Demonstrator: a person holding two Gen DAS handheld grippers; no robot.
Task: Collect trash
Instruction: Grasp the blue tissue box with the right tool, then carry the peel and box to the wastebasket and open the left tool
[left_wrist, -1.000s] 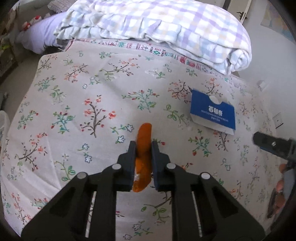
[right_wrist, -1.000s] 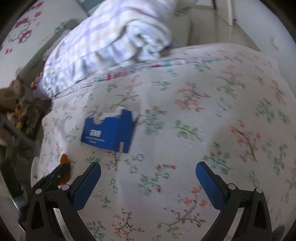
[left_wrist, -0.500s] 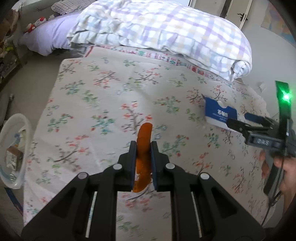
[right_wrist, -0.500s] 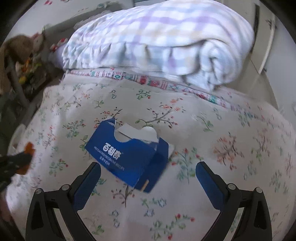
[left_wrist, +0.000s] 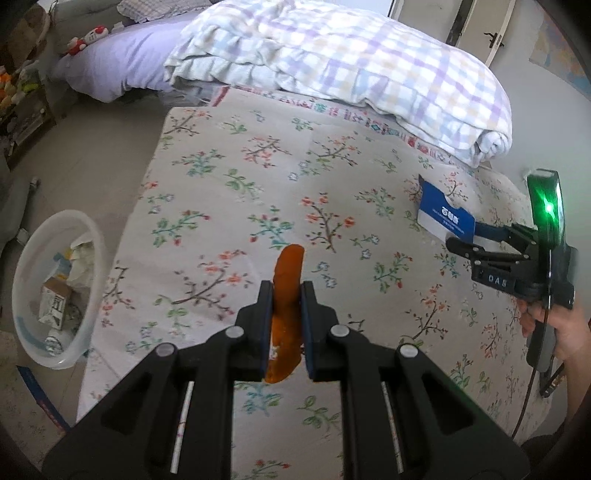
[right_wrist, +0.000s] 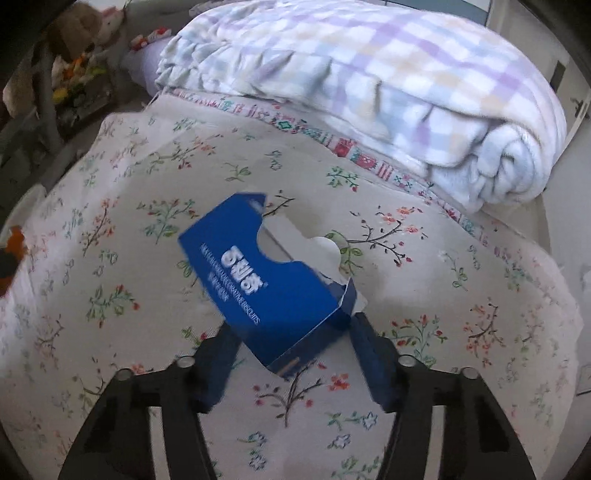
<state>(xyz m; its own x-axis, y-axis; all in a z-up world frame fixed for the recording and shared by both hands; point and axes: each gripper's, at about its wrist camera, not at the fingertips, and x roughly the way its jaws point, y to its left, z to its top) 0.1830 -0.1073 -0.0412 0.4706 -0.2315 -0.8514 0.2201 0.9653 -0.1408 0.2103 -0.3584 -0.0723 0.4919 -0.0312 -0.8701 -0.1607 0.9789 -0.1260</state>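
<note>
Left wrist view: the left gripper is squeezed tight on an orange peel. The peel stands up between the two black fingers, and its top end pokes out above them. Under it is a bed with a sheet covered in little flowers and twigs. A rolled-up checked blanket lies across the far end of the bed. A purple pillow sits to the left of the blanket. On the floor, left of the bed, stands a clear plastic bin with paper and a small box inside. At the right side of this view, a hand holds the right gripper, which has a green light on top. Its tips are right at a blue box on the bed. Right wrist view: the blue box is torn open at the top and has white writing on its side. It sits tilted between the two fingers of the right gripper. Those fingers are closing in, one on each side of the box's near end. They look very close to it, but the picture is too blurry to say if they press on it. The orange peel shows as a small blur at the far left edge.
</note>
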